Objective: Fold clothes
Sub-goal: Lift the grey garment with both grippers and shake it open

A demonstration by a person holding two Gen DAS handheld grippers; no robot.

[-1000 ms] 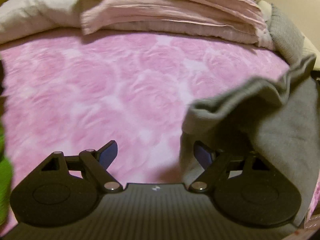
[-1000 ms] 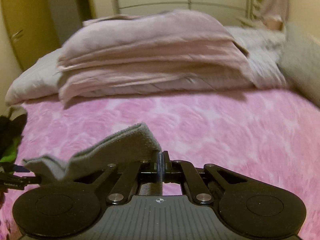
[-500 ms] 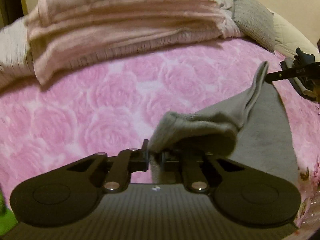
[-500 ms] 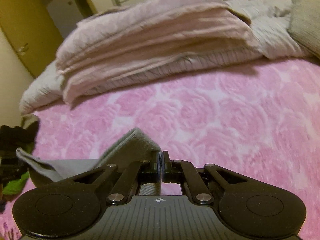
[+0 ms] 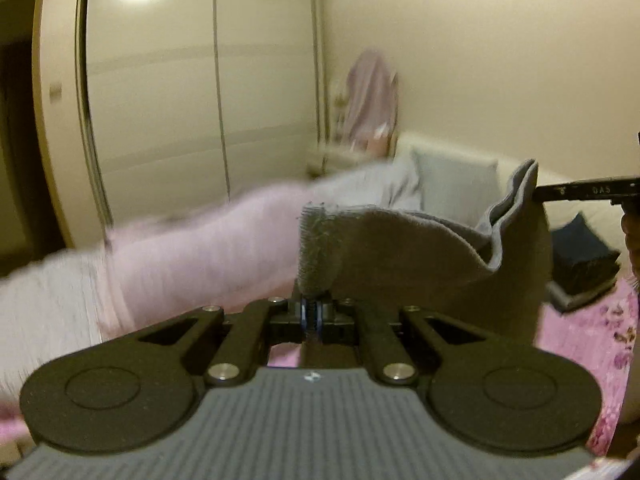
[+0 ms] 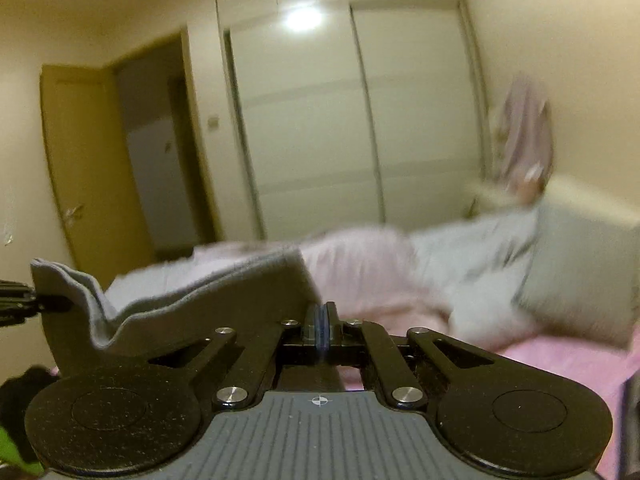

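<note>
- Your left gripper [image 5: 311,316], black with two fingers, has its jaws clamped on one corner of a grey, soft knitted garment [image 5: 400,256].
- Your right gripper [image 6: 322,330] has its jaws pressed together on the opposite corner of the garment [image 6: 208,300].
- The garment hangs in the air between the two grippers, above the bed, its top edge sagging in the middle.
- To do this step well, draw your grippers apart until that edge runs straight, keep both corners level, then lower the cloth flat.
- Below is a pink rose-patterned bedspread [image 5: 592,332]; a heap of pale pink folded bedding [image 5: 208,248] lies beyond.
- A dark folded stack [image 5: 580,260] sits at the far right.
- Cream sliding wardrobe doors [image 6: 360,120] fill the background; a doorway stands left.
</note>
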